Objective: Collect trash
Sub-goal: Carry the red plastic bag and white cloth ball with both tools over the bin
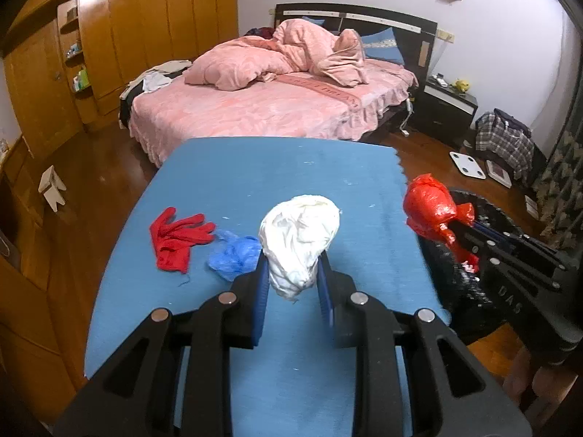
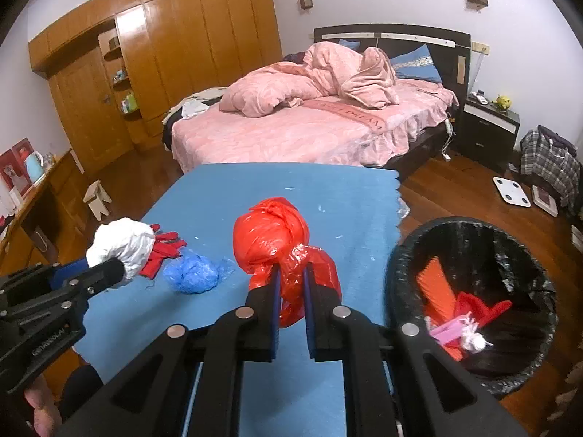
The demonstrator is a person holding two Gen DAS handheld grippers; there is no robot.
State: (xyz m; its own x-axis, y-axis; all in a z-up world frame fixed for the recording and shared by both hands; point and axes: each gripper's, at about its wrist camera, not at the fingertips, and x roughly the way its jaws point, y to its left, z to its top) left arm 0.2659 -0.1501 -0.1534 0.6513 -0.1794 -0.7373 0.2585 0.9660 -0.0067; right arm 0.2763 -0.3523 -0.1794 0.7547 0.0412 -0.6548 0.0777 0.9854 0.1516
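Note:
My left gripper is shut on a crumpled white plastic bag and holds it above the blue table; the bag also shows in the right wrist view. My right gripper is shut on the knotted neck of a red plastic bag, lifted near the table's right edge; it shows in the left wrist view too. A crumpled blue bag and red gloves lie on the table. A black-lined trash bin stands right of the table, holding red, orange and pink trash.
A pink bed stands beyond the table. A wooden wardrobe lines the left wall. A nightstand, a white scale and a plaid bag are on the floor at the right. A small stool is left.

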